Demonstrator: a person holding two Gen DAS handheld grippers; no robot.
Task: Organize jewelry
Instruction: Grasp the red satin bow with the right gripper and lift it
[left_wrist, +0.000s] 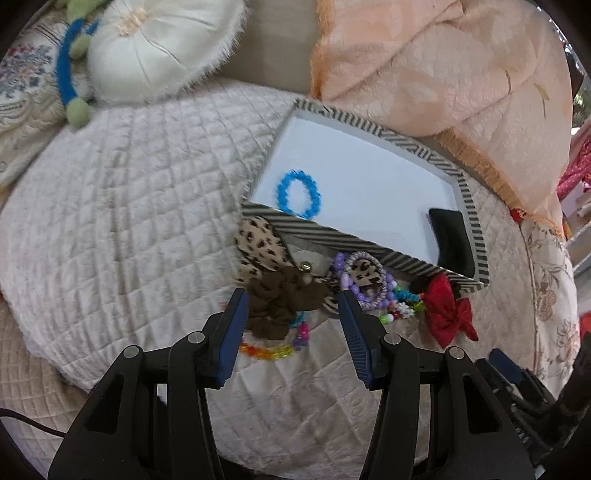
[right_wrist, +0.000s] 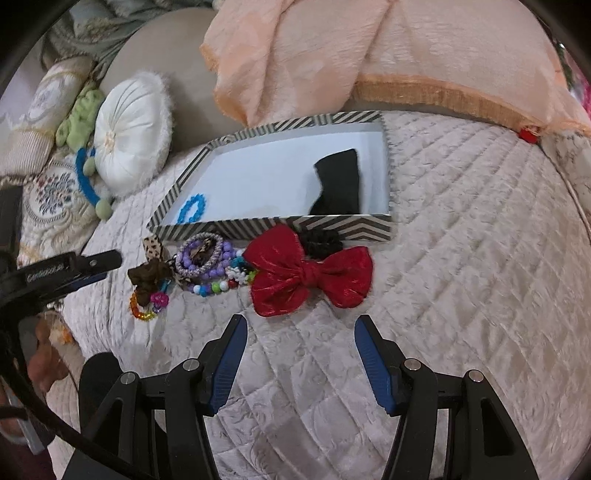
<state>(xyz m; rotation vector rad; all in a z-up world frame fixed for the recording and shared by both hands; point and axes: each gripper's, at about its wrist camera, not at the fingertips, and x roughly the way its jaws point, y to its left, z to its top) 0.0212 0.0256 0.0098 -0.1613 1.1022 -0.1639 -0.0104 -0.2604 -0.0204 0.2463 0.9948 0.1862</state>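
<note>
Left gripper (left_wrist: 291, 295) hung wide open, nothing clamped, right over the brown scrunchie (left_wrist: 280, 299) at the left end of the pile. Right gripper (right_wrist: 301, 325) likewise spread and empty, just short of the red bow (right_wrist: 310, 277) on the quilt (right_wrist: 461, 277). Whole heap of bits sat against the near wall of the striped box (right_wrist: 280, 225): leopard hair tie (left_wrist: 258, 240), purple bead bracelets (left_wrist: 365, 284), rainbow bead string (left_wrist: 266, 350), black scrunchie (right_wrist: 319, 240) tucked behind the bow. Already inside the box: blue bracelet (left_wrist: 298, 194) near the left front corner, black pad (left_wrist: 452, 240) at the right end.

Best bet for this grab, probably: down onto the scrunchie's fat middle, one piece only, since the rainbow string looked tangled under it. Slow lift, a little shake if beads tagged along. Soft fabric, so a firm squeeze seemed fine. Plenty of bare box floor left for the drop.
</note>
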